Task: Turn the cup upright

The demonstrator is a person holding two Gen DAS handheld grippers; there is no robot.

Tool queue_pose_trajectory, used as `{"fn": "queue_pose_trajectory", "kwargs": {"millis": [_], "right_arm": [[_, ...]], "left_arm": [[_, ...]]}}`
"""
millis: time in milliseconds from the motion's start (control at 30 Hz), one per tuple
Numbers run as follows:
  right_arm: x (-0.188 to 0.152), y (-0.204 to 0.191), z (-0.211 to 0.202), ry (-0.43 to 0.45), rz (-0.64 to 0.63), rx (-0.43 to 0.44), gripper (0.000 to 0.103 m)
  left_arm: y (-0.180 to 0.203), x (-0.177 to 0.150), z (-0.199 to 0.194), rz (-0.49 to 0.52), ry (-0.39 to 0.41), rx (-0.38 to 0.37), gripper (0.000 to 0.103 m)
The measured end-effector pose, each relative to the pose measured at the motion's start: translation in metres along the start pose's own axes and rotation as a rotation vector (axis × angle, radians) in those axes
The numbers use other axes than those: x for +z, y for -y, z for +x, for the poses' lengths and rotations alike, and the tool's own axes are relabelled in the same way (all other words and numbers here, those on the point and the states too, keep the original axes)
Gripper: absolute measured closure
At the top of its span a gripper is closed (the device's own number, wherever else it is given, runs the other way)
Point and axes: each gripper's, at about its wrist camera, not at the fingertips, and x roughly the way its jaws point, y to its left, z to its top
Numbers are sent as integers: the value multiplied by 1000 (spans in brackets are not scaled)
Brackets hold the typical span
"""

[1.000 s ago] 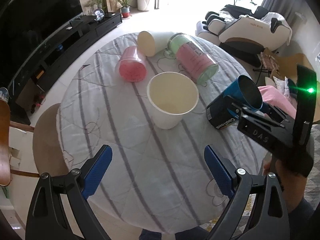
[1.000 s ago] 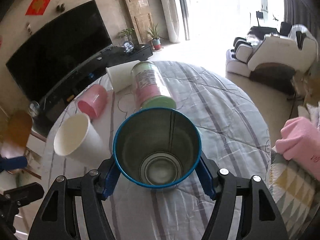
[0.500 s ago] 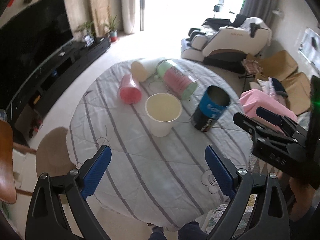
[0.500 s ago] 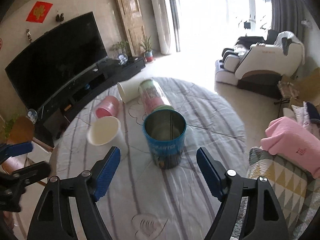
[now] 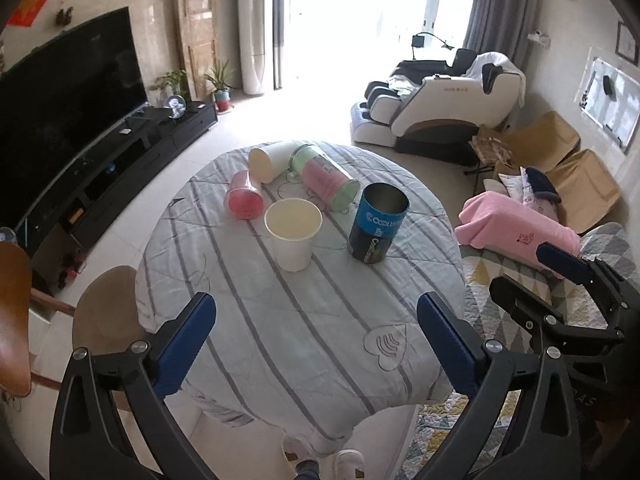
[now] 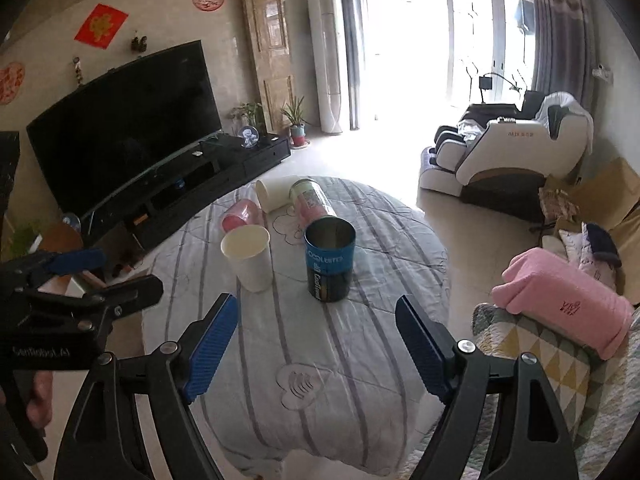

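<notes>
A blue metal cup [image 5: 378,224] stands upright, mouth up, on the round striped table [image 5: 304,320]; it also shows in the right wrist view [image 6: 330,265]. A white paper cup [image 5: 293,234] [image 6: 248,258] stands upright to its left. Behind them a pink cup [image 5: 243,196], a white cup [image 5: 269,161] and a green-and-pink tumbler [image 5: 325,178] lie on their sides. My left gripper [image 5: 316,324] is open and empty above the table's near edge. My right gripper [image 6: 316,332] is open and empty, well back from the blue cup.
A brown stool [image 5: 104,312] stands left of the table. A sofa with a pink towel [image 5: 516,224] is at the right. A TV stand [image 5: 120,160] runs along the left, and a massage chair [image 5: 440,108] stands behind.
My right gripper set the blue cup upright on the table, opened and drew back. Both grippers have pulled away and up from the table.
</notes>
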Motion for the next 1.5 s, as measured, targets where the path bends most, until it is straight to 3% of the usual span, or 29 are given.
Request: {"fn": "queue_pose_trajectory", "kwargs": {"millis": [500, 1033, 1500], "right_arm": [[-34, 29, -47, 10, 10, 25, 21], [-38, 45, -47, 12, 34, 54, 21], [-30, 53, -30, -13, 55, 50, 21]], "left_arm": [[53, -36, -36, 6, 31, 41, 0], [67, -38, -40, 10, 39, 65, 0], [64, -22, -17, 32, 11, 70, 0]]}}
